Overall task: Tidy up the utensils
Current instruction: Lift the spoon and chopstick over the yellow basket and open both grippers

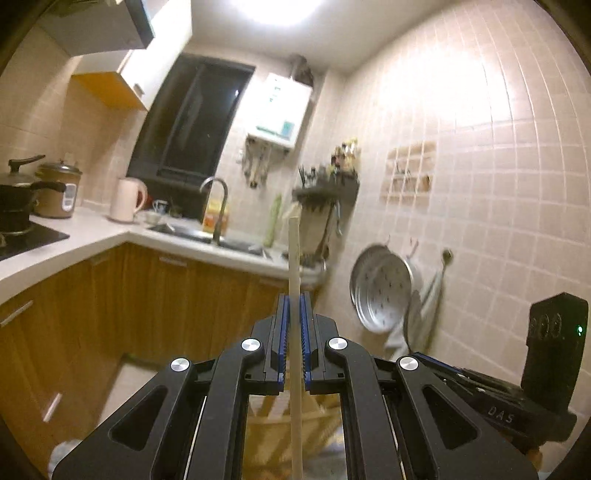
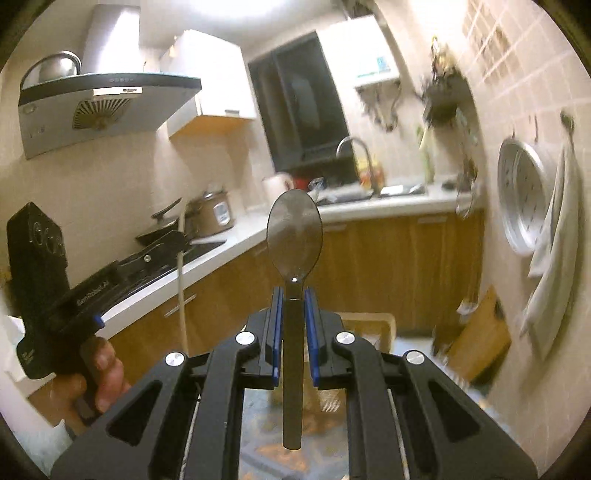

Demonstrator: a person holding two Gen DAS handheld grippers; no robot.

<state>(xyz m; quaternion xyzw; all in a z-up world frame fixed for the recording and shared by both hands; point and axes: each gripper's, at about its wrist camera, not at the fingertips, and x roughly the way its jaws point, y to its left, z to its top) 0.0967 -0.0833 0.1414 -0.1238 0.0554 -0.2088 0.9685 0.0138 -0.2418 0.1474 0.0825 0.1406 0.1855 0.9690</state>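
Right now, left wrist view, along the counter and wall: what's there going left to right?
Black pot → rice cooker → kettle → faucet → wall rack → steamer tray → other gripper.

I see pale square-tiled walls, a dark window, wood-fronted cabinets under a white L-shaped counter, bright ceiling light.
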